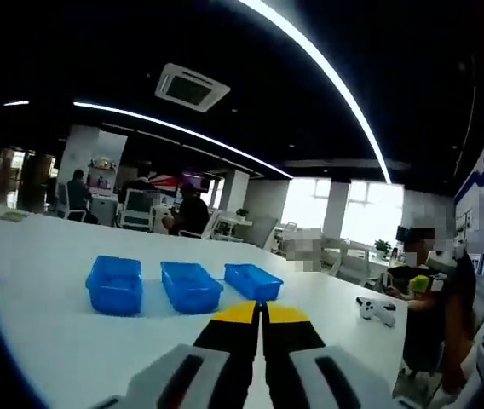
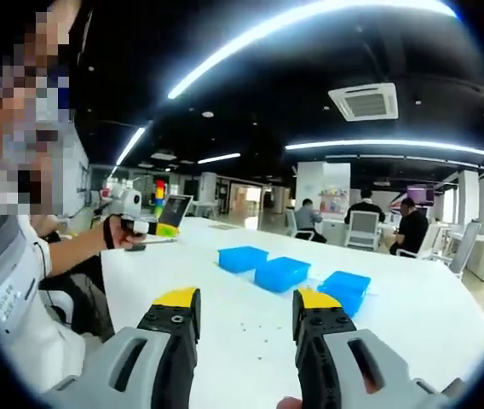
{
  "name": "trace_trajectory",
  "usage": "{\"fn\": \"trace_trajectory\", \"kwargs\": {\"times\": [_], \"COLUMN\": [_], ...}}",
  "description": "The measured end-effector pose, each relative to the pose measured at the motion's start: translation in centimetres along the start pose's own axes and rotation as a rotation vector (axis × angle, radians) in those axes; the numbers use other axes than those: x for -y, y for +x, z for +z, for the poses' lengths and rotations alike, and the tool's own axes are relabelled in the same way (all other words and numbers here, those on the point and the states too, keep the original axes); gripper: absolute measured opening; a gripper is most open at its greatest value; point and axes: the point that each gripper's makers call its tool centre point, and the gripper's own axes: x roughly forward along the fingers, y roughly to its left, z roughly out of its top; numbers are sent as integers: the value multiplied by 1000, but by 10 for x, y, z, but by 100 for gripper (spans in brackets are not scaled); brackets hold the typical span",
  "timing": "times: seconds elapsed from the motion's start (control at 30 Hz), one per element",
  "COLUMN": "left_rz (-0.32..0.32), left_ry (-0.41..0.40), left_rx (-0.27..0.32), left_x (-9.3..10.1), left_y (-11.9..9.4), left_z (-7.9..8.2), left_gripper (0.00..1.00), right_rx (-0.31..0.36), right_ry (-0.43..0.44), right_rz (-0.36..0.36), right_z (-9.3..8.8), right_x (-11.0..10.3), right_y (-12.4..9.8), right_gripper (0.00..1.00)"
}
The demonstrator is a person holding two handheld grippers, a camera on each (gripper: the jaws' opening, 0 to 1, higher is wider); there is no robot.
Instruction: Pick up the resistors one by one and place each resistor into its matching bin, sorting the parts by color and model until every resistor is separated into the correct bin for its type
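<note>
Three blue bins stand in a row on the white table: in the left gripper view a left bin (image 1: 115,284), a middle bin (image 1: 190,285) and a right bin (image 1: 253,281). My left gripper (image 1: 262,310) is shut, yellow tips together, just short of the bins. In the right gripper view the same bins (image 2: 282,273) lie ahead, and small dark resistors (image 2: 244,328) are scattered on the table between my jaws. My right gripper (image 2: 247,302) is open and holds nothing, hovering above the scattered parts.
A person stands at the table's side holding another gripper device (image 2: 134,215). A white game controller (image 1: 376,309) lies on the table (image 1: 46,324) near a seated person. Other people sit at desks in the background.
</note>
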Motion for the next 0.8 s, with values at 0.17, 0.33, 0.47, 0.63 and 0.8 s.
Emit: {"fn": "trace_trajectory", "kwargs": {"times": [0.17,0.33,0.47,0.63,0.8], "left_rz": [13,-1,-29,-72,-115], "left_ry": [-5,3,11,16,39], "left_rx": [16,22,3,-15,-56], "left_x": [0,5,14,26,42], "left_y": [-4,6,28,64,107], "left_z": [0,3,4,13,18], "left_gripper": [5,5,5,5,5], "right_rx": [-19,-27,-25,-21,-15], "right_ry": [-11,-16,-13,-13,-11], "right_rz": [13,20,11,3,-8], "right_z": [-4,-5,-4,-4,-3], "right_x": [-3,-4,-1,1,5], "right_y": [1,1,-1,-4,-7], "right_gripper": [45,44,44,44,43]}}
